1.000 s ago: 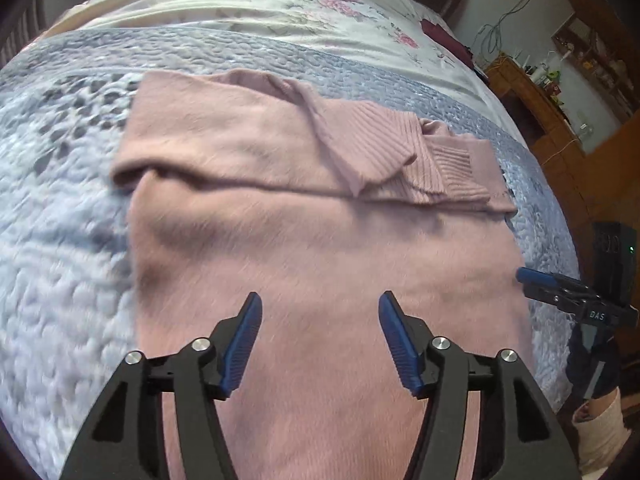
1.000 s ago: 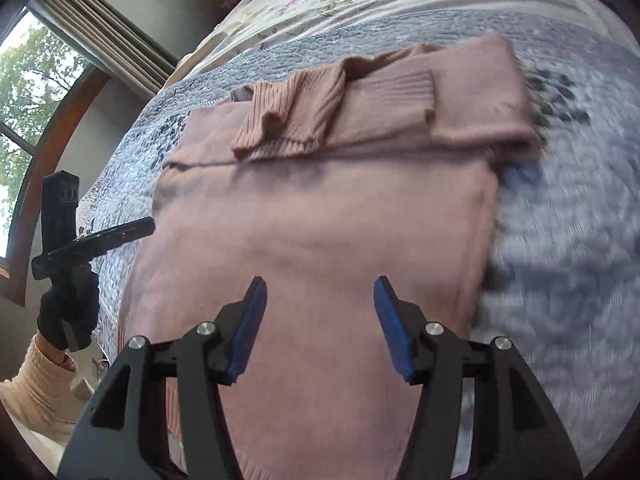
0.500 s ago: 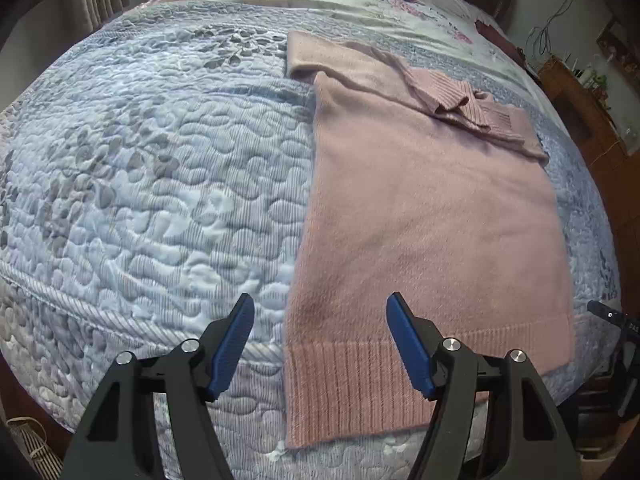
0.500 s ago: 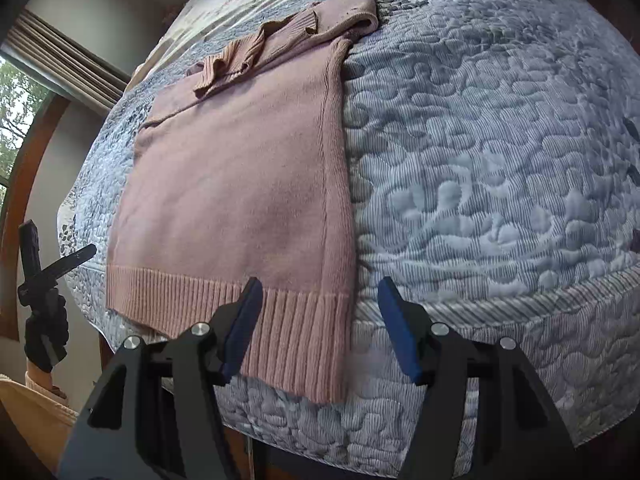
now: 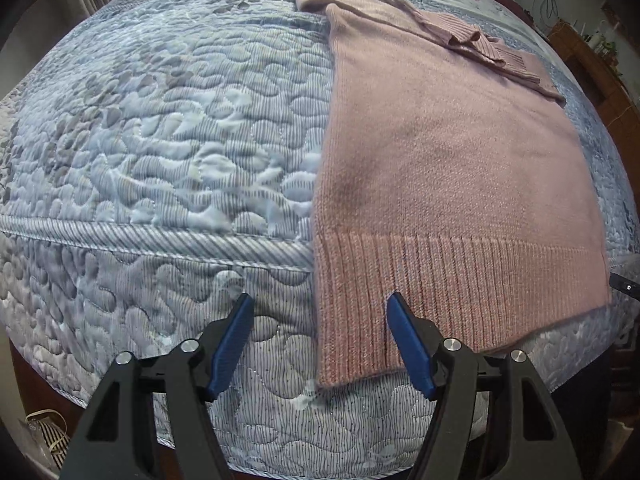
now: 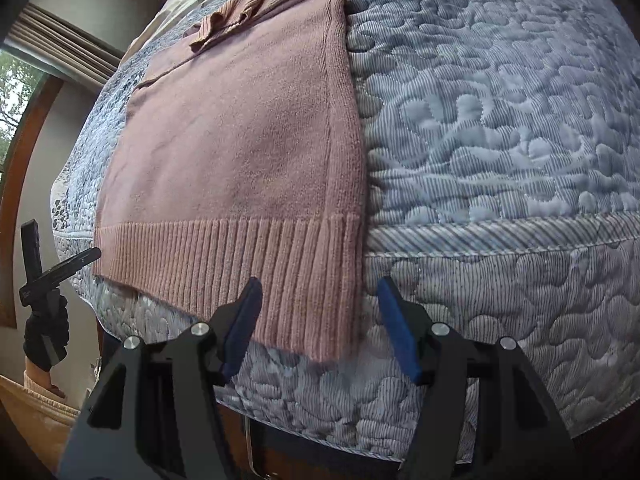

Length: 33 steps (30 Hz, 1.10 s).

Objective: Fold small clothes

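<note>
The pink sweater (image 5: 440,168) is lying flat on the quilted bed (image 5: 160,140), its long axis running from the ribbed hem (image 5: 440,280) near the bed's edge away toward 12 o'clock, where the sleeves (image 5: 472,36) are lying folded across the top. The hem is draping slightly over the piped edge of the bed, and its two bottom corners are the parts nearest the claws. In the left wrist view the left claw (image 5: 320,344) is standing wide and holding nothing, with the sweater's near left corner (image 5: 332,372) sitting right between its fingers, the rest of the garment spreading off toward 1 o'clock. In the right wrist view the right claw (image 6: 320,328) is likewise gaping wide and empty, with the opposite hem corner (image 6: 332,340) lying between its fingers and the body of the sweater (image 6: 240,140) stretching toward 11 o'clock. Each claw is lining up with its own corner, so a likely next move is pinching both corners and carrying the hem toward 12 o'clock to the sleeves.
</note>
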{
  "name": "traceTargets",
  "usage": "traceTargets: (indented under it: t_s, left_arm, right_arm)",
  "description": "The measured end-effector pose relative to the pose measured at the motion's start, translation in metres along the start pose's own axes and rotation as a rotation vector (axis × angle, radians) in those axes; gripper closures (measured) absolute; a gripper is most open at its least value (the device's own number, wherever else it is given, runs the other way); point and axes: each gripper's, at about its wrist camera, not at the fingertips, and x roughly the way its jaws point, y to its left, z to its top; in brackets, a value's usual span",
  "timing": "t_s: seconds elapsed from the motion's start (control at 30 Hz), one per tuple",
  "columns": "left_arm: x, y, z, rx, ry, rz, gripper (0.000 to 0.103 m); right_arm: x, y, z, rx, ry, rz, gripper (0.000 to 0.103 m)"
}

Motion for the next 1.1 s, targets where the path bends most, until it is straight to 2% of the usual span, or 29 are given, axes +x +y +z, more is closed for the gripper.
traceTargets:
  t_s: [0.13,0.23,0.27,0.37,0.53,0.6,0.63,0.67,0.73,0.77,0.83,0.87,0.9,0.93,1.1]
  left_arm:
    - [0.001,-0.004,-0.002,0.004,0.005,-0.053,0.029]
    - [0.004,-0.010,-0.003,-0.027,0.037,-0.199,0.029]
    - [0.006,-0.013,-0.003,-0.021,0.042,-0.211,0.029]
    - [0.012,-0.021,-0.003,0.013,0.038,-0.178,0.029]
    - [0.015,-0.019,-0.005,0.000,0.027,-0.210,0.029]
    - [0.013,-0.016,-0.007,-0.005,0.022,-0.202,0.039]
    - [0.012,-0.014,-0.008,-0.006,0.020,-0.199,0.041]
    - [0.011,-0.010,-0.009,-0.012,0.016,-0.194,0.048]
    - [0.011,-0.008,-0.008,-0.022,0.009,-0.191,0.062]
    - [0.011,-0.008,-0.008,-0.024,0.006,-0.187,0.068]
    - [0.012,-0.007,-0.008,-0.026,0.005,-0.186,0.071]
    - [0.012,-0.008,-0.007,-0.024,0.004,-0.187,0.077]
    - [0.011,-0.009,-0.007,-0.023,0.002,-0.201,0.086]
    - [0.008,-0.009,-0.006,-0.029,-0.001,-0.225,0.090]
    - [-0.018,-0.001,0.005,-0.088,-0.067,-0.386,0.093]
  right_arm:
    - [0.003,0.001,-0.003,-0.006,0.010,0.017,0.040]
    - [0.004,0.002,-0.002,-0.005,0.017,0.049,0.040]
    - [0.006,0.002,-0.001,-0.002,0.019,0.060,0.040]
    - [0.012,-0.001,-0.001,0.002,0.029,0.071,0.039]
    - [0.010,-0.002,-0.002,-0.005,0.034,0.113,0.042]
    - [0.010,-0.004,-0.004,-0.004,0.040,0.138,0.044]
    - [0.011,-0.005,-0.005,-0.001,0.039,0.148,0.047]
    - [0.012,-0.005,-0.006,0.002,0.043,0.161,0.051]
    - [0.015,-0.007,-0.007,0.018,0.053,0.194,0.067]
    - [0.016,-0.008,-0.007,0.024,0.057,0.198,0.070]
    - [0.018,-0.010,-0.006,0.034,0.064,0.211,0.078]
    - [0.017,-0.011,-0.006,0.044,0.067,0.233,0.083]
    - [0.016,-0.012,-0.005,0.058,0.071,0.266,0.087]
    - [0.014,-0.013,-0.004,0.068,0.069,0.298,0.088]
    - [-0.010,-0.006,0.008,0.069,0.018,0.399,0.089]
